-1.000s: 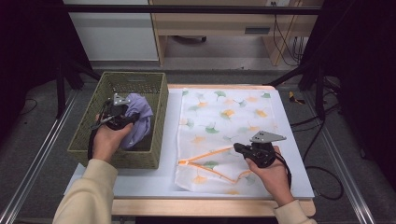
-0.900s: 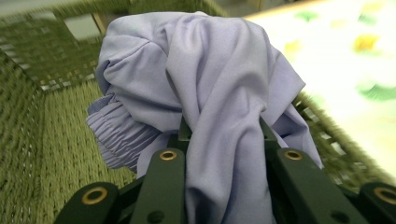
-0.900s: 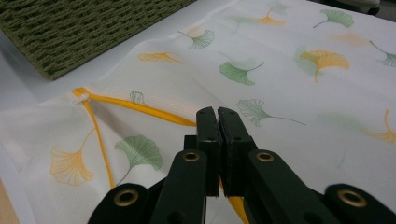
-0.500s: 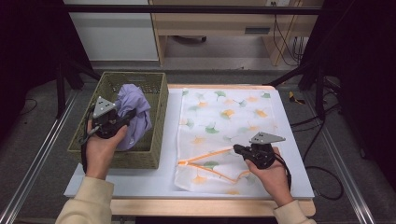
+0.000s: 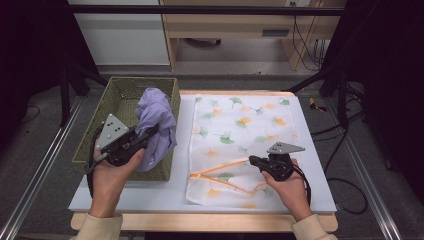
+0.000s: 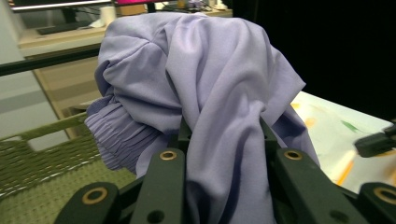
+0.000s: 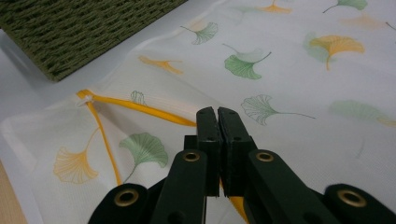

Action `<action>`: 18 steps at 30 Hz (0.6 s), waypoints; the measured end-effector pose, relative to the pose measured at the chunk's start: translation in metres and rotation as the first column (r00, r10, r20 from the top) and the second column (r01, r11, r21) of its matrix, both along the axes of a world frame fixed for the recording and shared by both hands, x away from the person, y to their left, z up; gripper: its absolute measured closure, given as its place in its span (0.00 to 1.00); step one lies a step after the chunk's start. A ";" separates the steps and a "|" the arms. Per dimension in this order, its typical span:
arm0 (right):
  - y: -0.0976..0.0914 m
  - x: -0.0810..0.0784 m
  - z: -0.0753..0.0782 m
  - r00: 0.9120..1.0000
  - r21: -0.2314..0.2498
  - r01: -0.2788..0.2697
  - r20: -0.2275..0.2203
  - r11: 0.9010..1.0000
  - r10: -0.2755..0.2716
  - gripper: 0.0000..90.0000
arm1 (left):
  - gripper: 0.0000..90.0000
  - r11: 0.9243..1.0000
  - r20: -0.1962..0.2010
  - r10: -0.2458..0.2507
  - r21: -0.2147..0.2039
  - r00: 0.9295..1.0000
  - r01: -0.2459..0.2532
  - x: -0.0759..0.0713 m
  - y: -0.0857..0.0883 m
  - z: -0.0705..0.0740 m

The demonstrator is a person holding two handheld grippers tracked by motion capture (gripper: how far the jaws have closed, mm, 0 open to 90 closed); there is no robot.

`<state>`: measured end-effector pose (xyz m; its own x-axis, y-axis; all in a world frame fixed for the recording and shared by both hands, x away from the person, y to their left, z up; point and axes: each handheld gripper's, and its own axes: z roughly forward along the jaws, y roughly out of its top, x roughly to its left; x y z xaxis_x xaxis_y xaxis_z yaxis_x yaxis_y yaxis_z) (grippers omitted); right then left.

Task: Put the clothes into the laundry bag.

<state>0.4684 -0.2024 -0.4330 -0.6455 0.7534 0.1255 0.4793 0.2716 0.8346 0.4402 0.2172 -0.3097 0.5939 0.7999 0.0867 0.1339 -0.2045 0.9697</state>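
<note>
A lavender garment (image 5: 156, 119) hangs bunched above the green woven basket (image 5: 120, 86) at the table's left. My left gripper (image 5: 150, 133) is shut on a fold of it. In the left gripper view the cloth (image 6: 210, 84) drapes over and between the jaws of the left gripper (image 6: 224, 128). A white mesh bag (image 5: 245, 125) printed with green and orange leaves lies flat on the table. My right gripper (image 5: 253, 161) is shut on the bag's yellow-trimmed edge near the front. In the right gripper view the right gripper (image 7: 216, 113) has its jaws pressed together on that yellow edge (image 7: 140, 108).
The white tabletop (image 5: 315, 192) shows bare strips along the front and right of the bag. The basket's corner (image 7: 70, 32) lies close to the bag's left edge. Dark frame posts and cables stand beyond the table's right side.
My left gripper has pulled back toward the person and risen, lifting the lavender garment up out of the basket. The right gripper and the bag have stayed put.
</note>
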 end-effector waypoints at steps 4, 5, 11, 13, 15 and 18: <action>0.000 -0.001 0.000 1.000 0.010 0.002 -0.005 1.000 -0.002 0.98 | 0.80 0.999 -0.014 -0.044 -0.012 0.999 0.044 -0.006 -0.013 -0.002; -0.001 -0.001 0.000 1.000 0.012 0.000 -0.005 1.000 0.000 0.98 | 0.80 0.999 -0.015 -0.052 -0.013 0.999 0.052 -0.007 -0.016 -0.002; 0.000 -0.002 0.000 1.000 0.016 -0.007 -0.003 1.000 0.007 0.98 | 0.80 0.994 -0.027 -0.110 -0.032 0.994 0.109 -0.014 -0.035 -0.004; 0.000 -0.002 0.000 1.000 0.016 -0.009 -0.001 1.000 0.009 0.98 | 0.80 0.989 -0.029 -0.143 -0.053 0.989 0.141 -0.015 -0.042 -0.007; 0.000 -0.002 0.000 1.000 0.010 -0.019 0.005 1.000 0.019 0.98 | 0.80 0.985 -0.036 -0.163 -0.063 0.986 0.161 -0.016 -0.048 -0.011; -0.001 -0.001 0.002 1.000 0.019 -0.018 0.005 1.000 0.018 0.98 | 0.80 0.981 -0.049 -0.189 -0.060 0.981 0.186 -0.019 -0.059 -0.015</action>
<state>0.4672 -0.2032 -0.4314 -0.6594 0.7393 0.1362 0.4703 0.2643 0.8420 0.4212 0.1586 -0.3246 0.7366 0.6763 0.0092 0.1509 -0.1775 0.9725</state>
